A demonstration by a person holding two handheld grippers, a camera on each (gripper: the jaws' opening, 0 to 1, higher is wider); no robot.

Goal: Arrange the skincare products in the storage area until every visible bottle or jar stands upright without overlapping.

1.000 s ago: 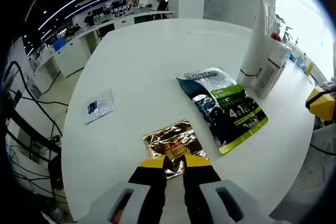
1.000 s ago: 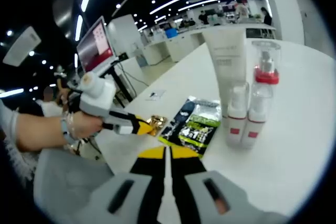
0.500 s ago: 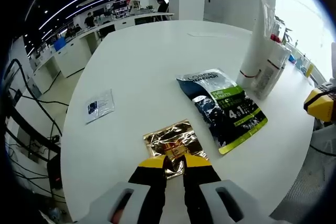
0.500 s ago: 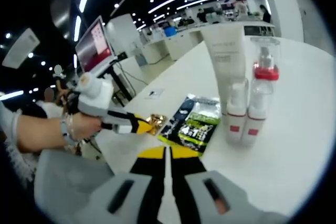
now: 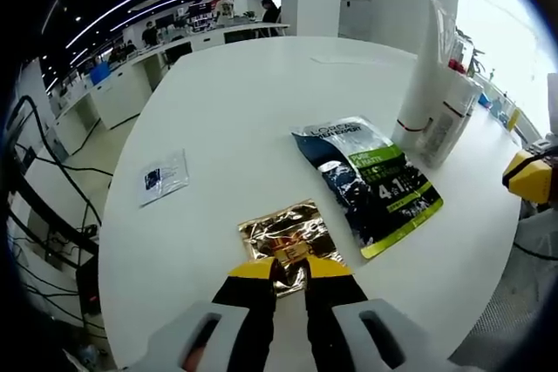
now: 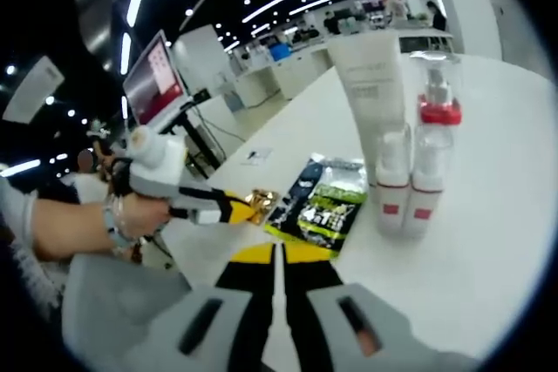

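Here the left gripper (image 5: 289,269) pinches the near edge of the gold sachet (image 5: 283,234), lying just beside the green pouch (image 5: 370,180); lift gently. The right gripper (image 6: 279,254) hangs clenched, empty.

Round white table (image 5: 253,93) carries everything. Flat on it: gold foil sachet (image 5: 283,234) near the near edge; just beside it, to its right in the left gripper view, a dark sachet w/ green label (image 5: 370,180); a small silver-and-blue sachet (image 5: 164,175) well apart, towards the table's left edge. Standing upright in a tight cluster — tall white tube (image 6: 370,98), clear pump bottle w/ red collar (image 6: 433,158), smaller white bottle (image 6: 392,187) in front.
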